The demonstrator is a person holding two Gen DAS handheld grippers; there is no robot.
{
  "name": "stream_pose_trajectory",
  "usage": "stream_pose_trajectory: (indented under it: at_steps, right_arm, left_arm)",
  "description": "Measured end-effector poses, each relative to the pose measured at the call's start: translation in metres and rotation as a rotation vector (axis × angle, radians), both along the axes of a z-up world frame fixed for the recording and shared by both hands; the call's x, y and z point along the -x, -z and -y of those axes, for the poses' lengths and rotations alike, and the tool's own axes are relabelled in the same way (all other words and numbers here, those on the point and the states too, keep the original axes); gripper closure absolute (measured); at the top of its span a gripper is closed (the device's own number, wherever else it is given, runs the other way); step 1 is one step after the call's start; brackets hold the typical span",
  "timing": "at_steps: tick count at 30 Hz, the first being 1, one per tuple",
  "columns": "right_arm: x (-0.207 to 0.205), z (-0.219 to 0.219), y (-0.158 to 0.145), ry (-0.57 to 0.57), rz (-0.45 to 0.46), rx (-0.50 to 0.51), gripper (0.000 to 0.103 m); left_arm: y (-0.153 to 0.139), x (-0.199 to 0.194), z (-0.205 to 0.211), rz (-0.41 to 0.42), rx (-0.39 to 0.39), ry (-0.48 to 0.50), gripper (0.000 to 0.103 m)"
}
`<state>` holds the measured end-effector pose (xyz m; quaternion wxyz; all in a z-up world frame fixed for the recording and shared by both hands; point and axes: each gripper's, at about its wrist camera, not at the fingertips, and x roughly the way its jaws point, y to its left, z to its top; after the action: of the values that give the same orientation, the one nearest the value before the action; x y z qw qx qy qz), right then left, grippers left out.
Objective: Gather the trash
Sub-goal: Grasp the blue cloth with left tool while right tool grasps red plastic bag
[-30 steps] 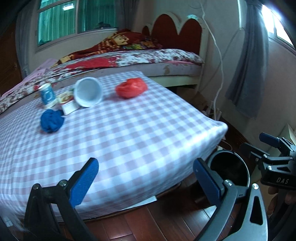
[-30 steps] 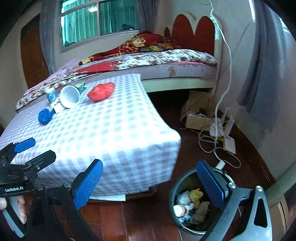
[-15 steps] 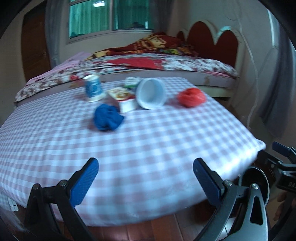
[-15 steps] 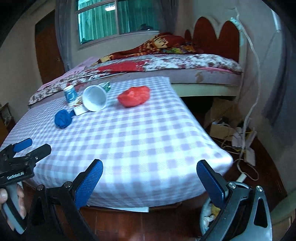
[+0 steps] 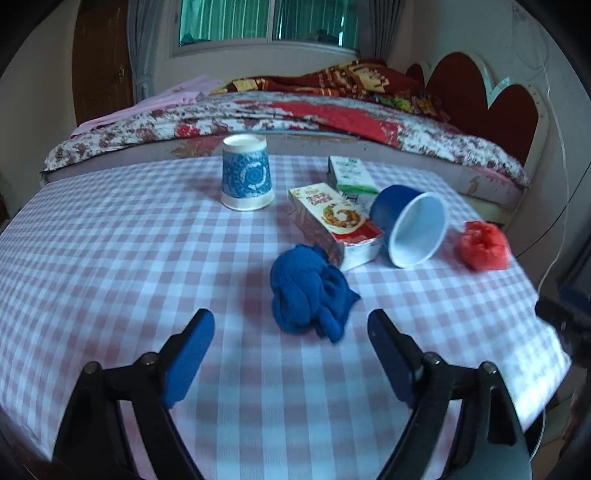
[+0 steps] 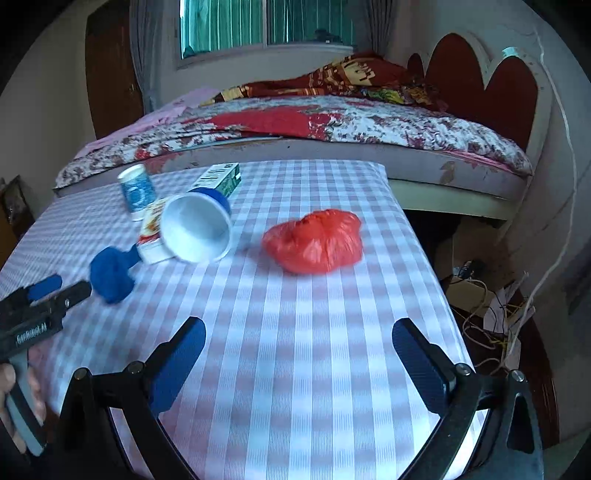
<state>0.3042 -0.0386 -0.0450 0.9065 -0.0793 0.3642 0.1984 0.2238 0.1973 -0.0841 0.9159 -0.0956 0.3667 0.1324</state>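
Observation:
Trash lies on a checkered cloth surface [image 5: 110, 258]. A crumpled blue cloth [image 5: 310, 291] lies just ahead of my open, empty left gripper [image 5: 291, 336]. Behind it are a food carton [image 5: 332, 221], a blue cup on its side [image 5: 413, 229], an upside-down patterned cup [image 5: 246, 171], a green-white carton [image 5: 349, 175] and a crumpled red bag [image 5: 484, 245]. My right gripper [image 6: 299, 347] is open and empty, short of the red bag [image 6: 314, 240]. The blue cloth [image 6: 110, 275] and the tipped cup [image 6: 195, 229] show at its left, with the left gripper [image 6: 48, 291] beside the cloth.
A bed with a floral cover [image 6: 332, 125] and red headboard [image 6: 480, 85] stands behind the surface. Cables and boxes [image 6: 491, 302] lie on the wooden floor at the right. A window [image 5: 266, 18] is on the far wall.
Both grippers have swung left and moved forward over the checkered surface. The trash bin has left both views. The blue cloth and red bag are now much closer.

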Motion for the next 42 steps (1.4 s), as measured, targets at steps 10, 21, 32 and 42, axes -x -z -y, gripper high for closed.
stream_pose_trajectory:
  at_steps: [10, 21, 32, 42]
  right_arm:
    - [-0.088, -0.018, 0.023, 0.083, -0.131, -0.053, 0.024]
    - [-0.089, -0.017, 0.033, 0.053, -0.169, -0.11, 0.086]
    - [-0.005, 0.012, 0.005, -0.048, -0.032, -0.1, 0.086]
    - [0.064, 0.05, -0.008, -0.074, 0.022, -0.148, 0.086]
  left_arm:
    - [0.023, -0.028, -0.013, -0.059, 0.027, 0.042, 0.032]
    - [0.019, -0.027, -0.006, -0.044, 0.068, 0.125, 0.069]
    - [0.0, 0.017, 0.01, 0.055, 0.051, 0.116, 0.069]
    - [-0.02, 0.056, 0.055, 0.113, 0.019, 0.19, 0.07]
